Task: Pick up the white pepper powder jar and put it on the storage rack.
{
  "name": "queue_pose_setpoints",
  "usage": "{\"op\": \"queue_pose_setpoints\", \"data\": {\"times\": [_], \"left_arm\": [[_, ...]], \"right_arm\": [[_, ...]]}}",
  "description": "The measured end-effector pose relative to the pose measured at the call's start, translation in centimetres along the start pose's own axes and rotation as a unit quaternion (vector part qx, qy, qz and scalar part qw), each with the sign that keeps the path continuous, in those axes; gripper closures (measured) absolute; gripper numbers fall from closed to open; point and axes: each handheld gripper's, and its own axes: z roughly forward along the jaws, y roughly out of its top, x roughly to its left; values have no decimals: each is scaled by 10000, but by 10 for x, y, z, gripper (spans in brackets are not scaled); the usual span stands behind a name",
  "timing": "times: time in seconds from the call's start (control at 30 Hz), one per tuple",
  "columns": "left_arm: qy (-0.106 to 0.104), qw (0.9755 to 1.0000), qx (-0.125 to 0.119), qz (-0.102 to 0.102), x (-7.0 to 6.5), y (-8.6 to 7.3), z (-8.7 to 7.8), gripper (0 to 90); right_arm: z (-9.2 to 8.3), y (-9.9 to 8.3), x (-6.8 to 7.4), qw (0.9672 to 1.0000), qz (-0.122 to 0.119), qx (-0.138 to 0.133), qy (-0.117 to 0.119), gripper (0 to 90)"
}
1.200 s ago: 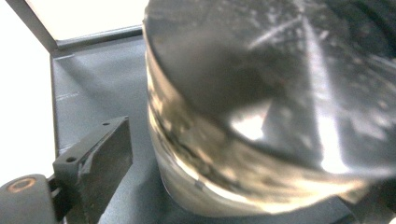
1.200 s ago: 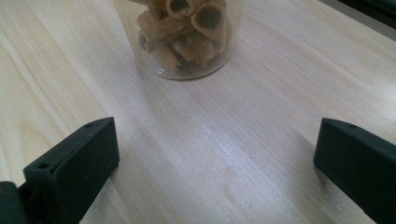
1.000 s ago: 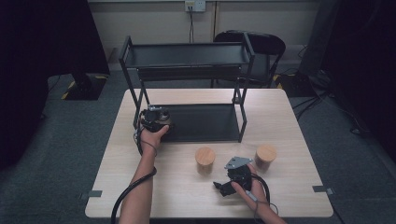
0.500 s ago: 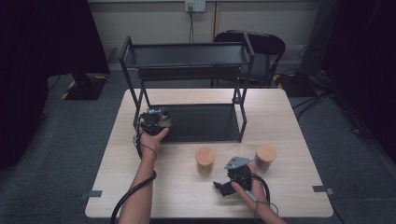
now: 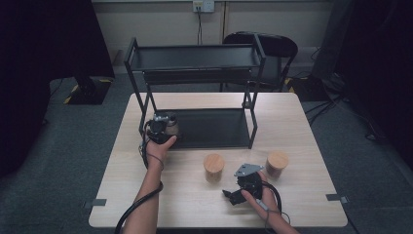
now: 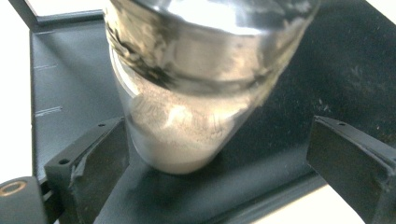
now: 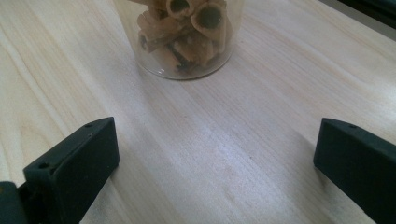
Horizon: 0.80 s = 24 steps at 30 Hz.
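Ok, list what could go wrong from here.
1. The jar leans on the shelf, and the left gripper jaws have just been opening: right jaw clear, left jaw's contact unclear. It may topple.
2. Pulling back, a jaw could clip it.
3. The right gripper is open, short of the pasta jar; a hasty push may slide it.

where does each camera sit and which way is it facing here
High view: above the near table edge, facing forward and down on the pale wooden table; both forearms, left gripper, right gripper show.
Left gripper view: on that gripper, facing the clear glass jar of pale powder on the black metal rack; its open jaws show.
Right gripper view: facing the clear jar of pasta tubes; open jaws.
Shared: high and left gripper views both show the rack.
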Motion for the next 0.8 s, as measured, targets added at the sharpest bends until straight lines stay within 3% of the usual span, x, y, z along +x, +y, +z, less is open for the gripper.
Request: {"op": "queue_pose_setpoints", "data": {"times": [0.4,0.8], "left_arm": [[-40,10000,-40,-57,-4,-6,-6,62],[-137,9998,-89,60,-8,-10,-15,63]], "right_arm": [[0,0,0,10000,0,0,0,0],[0,0,0,10000,0,0,0,0]]}}
